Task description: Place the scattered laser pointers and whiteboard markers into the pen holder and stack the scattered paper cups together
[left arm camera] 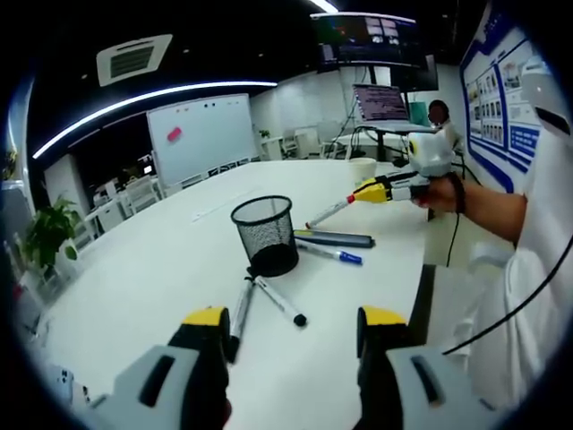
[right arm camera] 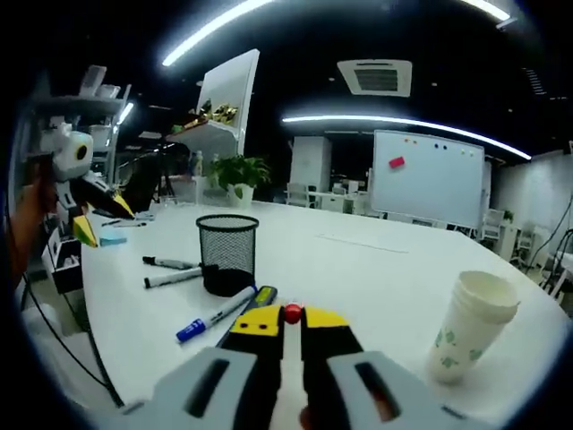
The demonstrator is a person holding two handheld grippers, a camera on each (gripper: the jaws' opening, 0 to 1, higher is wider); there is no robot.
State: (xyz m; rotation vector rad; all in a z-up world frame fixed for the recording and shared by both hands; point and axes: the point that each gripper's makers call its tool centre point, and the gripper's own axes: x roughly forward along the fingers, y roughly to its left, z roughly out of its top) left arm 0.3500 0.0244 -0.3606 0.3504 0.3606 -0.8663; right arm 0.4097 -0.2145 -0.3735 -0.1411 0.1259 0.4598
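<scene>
On the white table [left arm camera: 161, 269], a black mesh pen holder [left arm camera: 264, 235] is standing upright near the middle. Two whiteboard markers [left arm camera: 279, 301] with black caps are lying just in front of it in the left gripper view, their far ends close to its base. Beside the holder, a blue-capped marker [left arm camera: 333, 254] and a dark laser pointer [left arm camera: 335, 237] are lying flat, close together.

Farther along the table, the right gripper [left arm camera: 356, 194] is pinching a slim grey pen-shaped item with a red end [left arm camera: 328, 212] between its pressed-together yellow-tipped jaws, holding it above the tabletop, well apart from the holder. In the right gripper view, that red end is peeking out between the closed jaws.

Nearer, the left gripper [left arm camera: 294, 321] is hovering over the table with its jaws spread wide and nothing between them.

Off to the right in the right gripper view, a stack of paper cups [right arm camera: 470, 324] is standing upright on the table.

Far behind, a whiteboard [left arm camera: 201, 134] is standing.
</scene>
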